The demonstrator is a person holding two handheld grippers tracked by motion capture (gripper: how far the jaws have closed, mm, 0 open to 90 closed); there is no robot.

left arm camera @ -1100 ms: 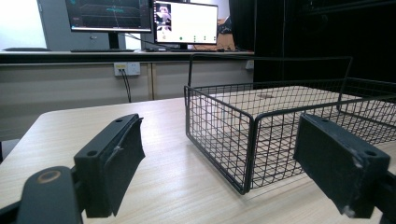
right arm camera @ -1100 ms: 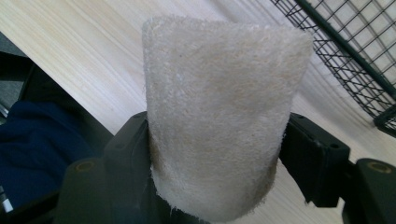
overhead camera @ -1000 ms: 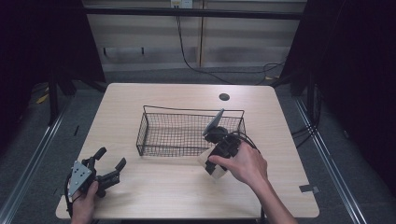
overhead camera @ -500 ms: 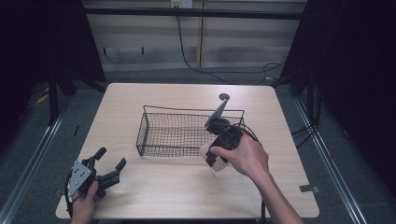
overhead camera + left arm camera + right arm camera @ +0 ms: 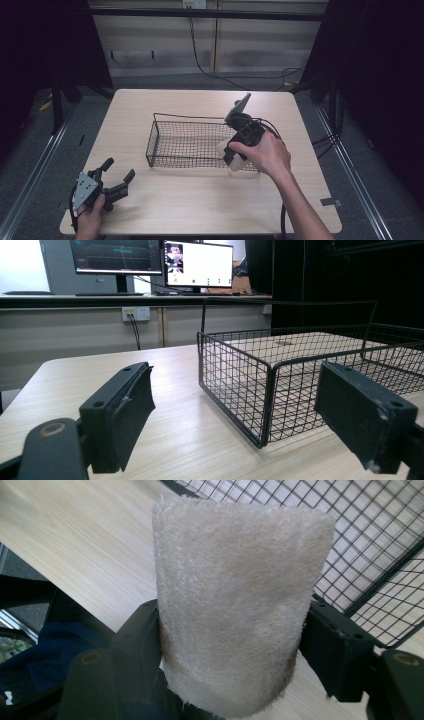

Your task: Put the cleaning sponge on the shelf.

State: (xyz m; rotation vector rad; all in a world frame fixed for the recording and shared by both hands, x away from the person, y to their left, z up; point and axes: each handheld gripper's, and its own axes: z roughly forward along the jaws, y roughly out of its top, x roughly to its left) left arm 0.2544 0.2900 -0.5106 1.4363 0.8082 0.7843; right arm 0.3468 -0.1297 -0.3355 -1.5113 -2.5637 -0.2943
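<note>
The right gripper (image 5: 234, 159) has its jaws clamped on the loofah sponge (image 5: 235, 605) at the wire basket's (image 5: 165, 134) near rim, left gripper (image 5: 240, 425) jaws apart on the table (image 5: 200, 200), and that springy sponge could snag the rim and slip free.

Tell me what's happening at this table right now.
A person is working with a handheld gripper in each hand. The right gripper is shut on a beige loofah sponge and holds it above the table at the near right corner of a black wire basket; the sponge is not yet inside. The left gripper rests at the near left of the wooden table with its jaws open and nothing between them, pointing toward the basket.
</note>
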